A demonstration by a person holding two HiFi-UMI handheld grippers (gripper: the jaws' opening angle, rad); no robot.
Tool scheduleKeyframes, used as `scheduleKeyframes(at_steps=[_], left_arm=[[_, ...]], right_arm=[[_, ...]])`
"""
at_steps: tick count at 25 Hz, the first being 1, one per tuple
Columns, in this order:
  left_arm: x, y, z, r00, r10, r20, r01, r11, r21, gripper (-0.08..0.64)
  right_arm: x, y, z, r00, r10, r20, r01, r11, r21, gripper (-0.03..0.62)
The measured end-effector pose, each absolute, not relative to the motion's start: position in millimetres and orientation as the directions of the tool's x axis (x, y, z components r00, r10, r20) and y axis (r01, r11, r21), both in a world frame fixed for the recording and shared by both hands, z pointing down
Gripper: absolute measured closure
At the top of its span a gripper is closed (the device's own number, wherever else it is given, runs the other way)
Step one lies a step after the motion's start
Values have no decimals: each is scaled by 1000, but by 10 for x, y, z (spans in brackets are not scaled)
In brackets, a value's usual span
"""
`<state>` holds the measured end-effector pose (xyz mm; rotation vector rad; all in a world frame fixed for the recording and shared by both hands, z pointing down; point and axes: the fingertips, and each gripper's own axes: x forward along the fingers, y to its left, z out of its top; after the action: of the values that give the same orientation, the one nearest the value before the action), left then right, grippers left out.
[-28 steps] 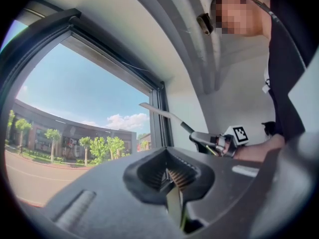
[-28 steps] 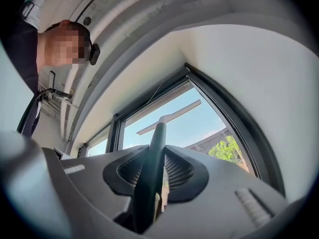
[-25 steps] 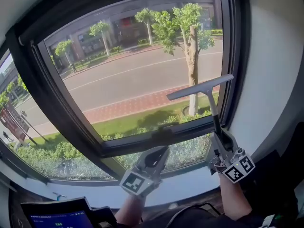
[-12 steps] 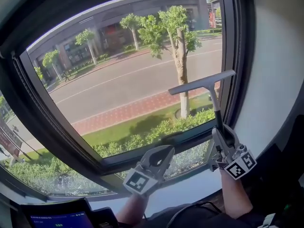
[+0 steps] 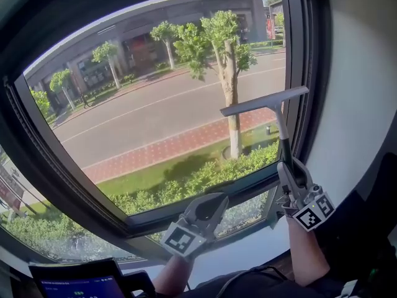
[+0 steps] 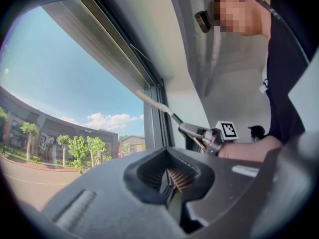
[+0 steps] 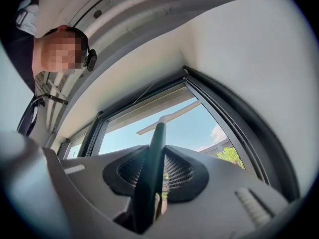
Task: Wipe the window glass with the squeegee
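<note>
The squeegee has a pale blade [image 5: 263, 101] lying against the window glass [image 5: 155, 98] near its right edge, and a dark handle [image 5: 284, 143] running down from it. My right gripper [image 5: 292, 170] is shut on the lower handle. In the right gripper view the handle [image 7: 153, 156] stands between the jaws and the blade [image 7: 169, 117] crosses the pane above. My left gripper [image 5: 208, 207] hovers low by the bottom window frame, shut with nothing in it. In the left gripper view its closed jaws [image 6: 169, 176] point at the right gripper [image 6: 198, 132] and the blade [image 6: 151, 100].
A dark window frame [image 5: 300, 73] borders the pane on the right, with a white wall [image 5: 356, 104] beyond it. A white sill [image 5: 248, 246] runs below. A tablet screen [image 5: 73, 283] sits at the bottom left. A street and trees lie outside.
The squeegee blade has risen a little on the glass near the right frame, carried by the right gripper. The left gripper has stayed about where it was.
</note>
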<state>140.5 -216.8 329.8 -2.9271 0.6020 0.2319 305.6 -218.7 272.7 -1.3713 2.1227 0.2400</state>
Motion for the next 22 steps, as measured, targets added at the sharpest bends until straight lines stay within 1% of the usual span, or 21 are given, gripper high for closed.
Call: scheduleKeyframes(at_steps=[4,11,17,22], left_arm=[[1583,-2313,3357,905,-387,-178,-408,-907,-102,557],[1655,-2340,3252,892,-411,-187,-433,-897,-94,555],[1553,-2415,3257,869,-453,-198,-475,-876,-79,555],[1477,-2182,3310,847,-498,-187,-517,-854,-63,555]], right_arm=[[3245,-2464,2521,-301,-745,-595,-872,468,-145,492],[3370,-2773,1727,-325,-675,-662,-872,486,-67,492],[3344,-3034,1294,-357,-635,-685,-869,494,-5,492],[3438,-2998,947,-365,-604,-708,-860,511,7,492]])
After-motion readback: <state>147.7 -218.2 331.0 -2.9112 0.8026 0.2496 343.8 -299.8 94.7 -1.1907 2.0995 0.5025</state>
